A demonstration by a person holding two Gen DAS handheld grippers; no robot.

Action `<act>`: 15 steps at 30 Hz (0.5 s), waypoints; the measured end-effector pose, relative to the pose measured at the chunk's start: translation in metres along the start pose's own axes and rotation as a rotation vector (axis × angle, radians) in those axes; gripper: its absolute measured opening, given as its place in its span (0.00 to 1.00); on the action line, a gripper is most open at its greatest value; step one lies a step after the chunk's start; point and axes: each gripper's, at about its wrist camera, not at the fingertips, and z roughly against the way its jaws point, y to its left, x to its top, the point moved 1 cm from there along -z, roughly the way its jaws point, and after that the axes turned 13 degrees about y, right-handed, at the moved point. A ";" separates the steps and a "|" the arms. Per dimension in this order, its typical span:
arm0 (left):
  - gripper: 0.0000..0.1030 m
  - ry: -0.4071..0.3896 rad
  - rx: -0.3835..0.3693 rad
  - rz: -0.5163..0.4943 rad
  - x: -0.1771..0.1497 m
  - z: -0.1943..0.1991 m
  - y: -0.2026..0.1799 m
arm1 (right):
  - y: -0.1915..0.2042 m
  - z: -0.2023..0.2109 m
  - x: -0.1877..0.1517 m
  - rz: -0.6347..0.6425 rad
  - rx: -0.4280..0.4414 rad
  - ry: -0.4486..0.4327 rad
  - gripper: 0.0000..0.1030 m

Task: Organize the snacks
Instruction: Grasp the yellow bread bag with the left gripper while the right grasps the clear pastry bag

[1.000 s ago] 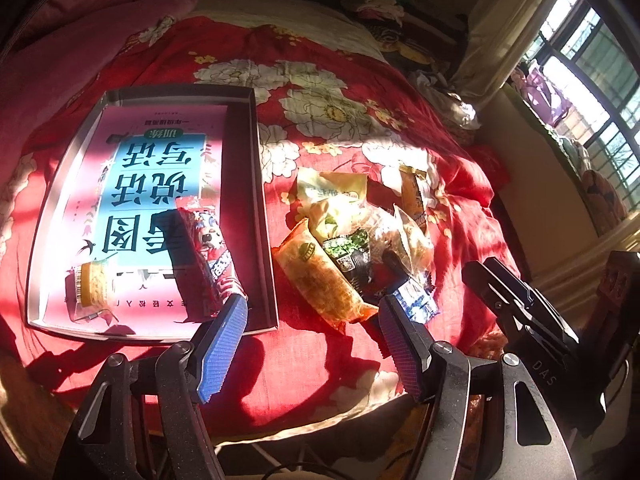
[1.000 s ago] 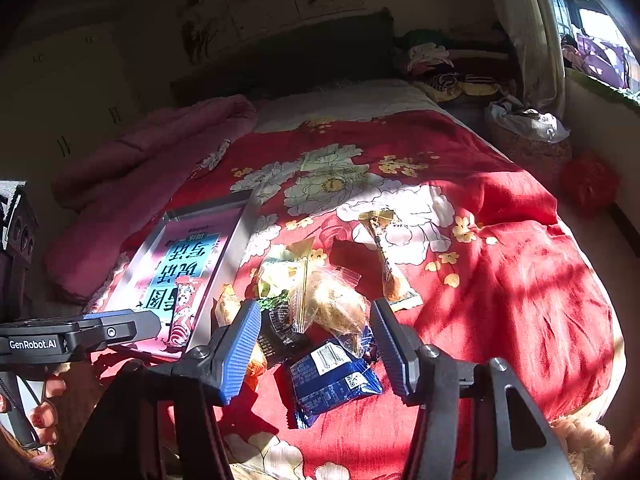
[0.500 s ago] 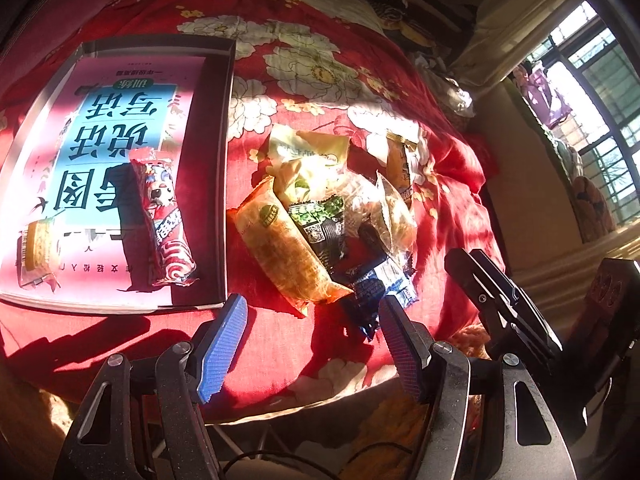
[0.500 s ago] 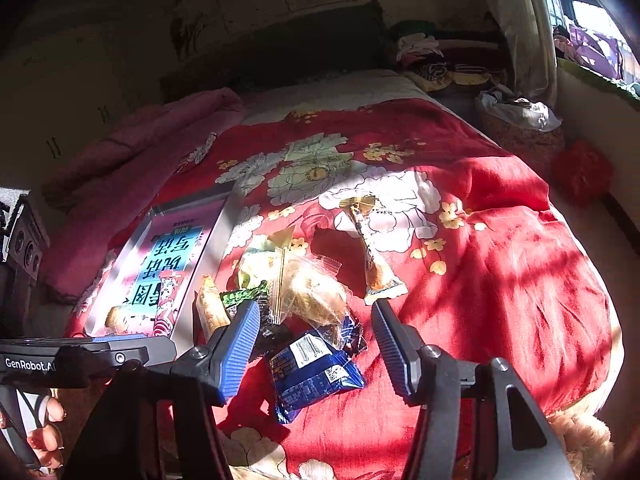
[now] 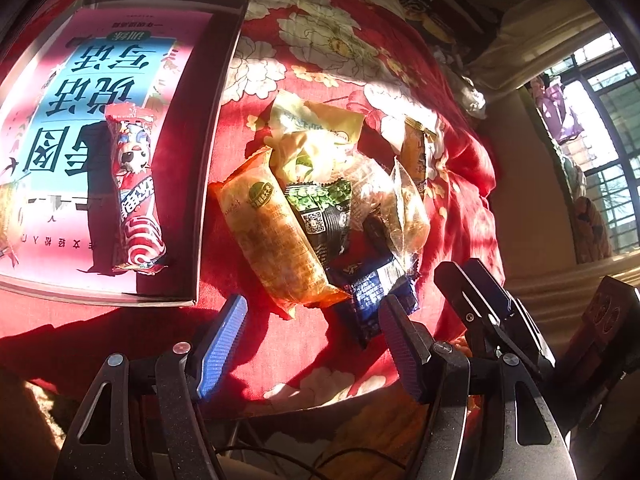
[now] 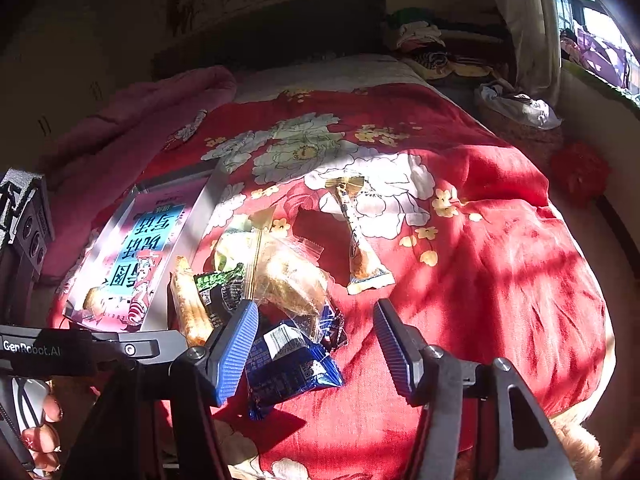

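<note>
A pile of snack packets lies on the red floral bedspread [image 5: 352, 80]: an orange packet [image 5: 276, 236], a black-and-green packet [image 5: 322, 210], clear bags [image 5: 404, 204], a yellow packet [image 5: 316, 124] and a blue packet [image 5: 372, 292]. A grey tray [image 5: 218, 136] on the left holds a red-and-white snack bar [image 5: 134, 188]. My left gripper [image 5: 312, 340] is open and empty, just in front of the pile. My right gripper [image 6: 316, 344] is open over the blue packet [image 6: 288, 360]. The tray [image 6: 200, 208] also shows in the right wrist view.
A thin wrapped snack [image 6: 360, 240] lies apart, right of the pile. A pink blanket [image 6: 132, 120] is bunched at the back left. Clothes [image 6: 516, 104] and a window [image 6: 592, 20] are at the right. The bed's front edge is just under both grippers.
My left gripper has moved right and closer, from in front of the tray to in front of the snack pile. My right gripper has moved nearer the blue packet.
</note>
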 end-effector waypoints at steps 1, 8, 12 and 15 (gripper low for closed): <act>0.68 0.002 -0.007 0.008 0.001 -0.001 0.001 | 0.001 -0.003 0.001 0.016 -0.006 0.011 0.60; 0.68 -0.014 -0.037 0.059 0.008 -0.005 0.010 | 0.007 -0.026 0.008 0.110 -0.057 0.076 0.61; 0.68 -0.022 -0.057 0.088 0.011 -0.008 0.015 | 0.007 -0.036 0.013 0.132 -0.067 0.089 0.61; 0.68 -0.014 -0.066 0.110 0.013 -0.013 0.020 | 0.009 -0.044 0.017 0.160 -0.085 0.098 0.61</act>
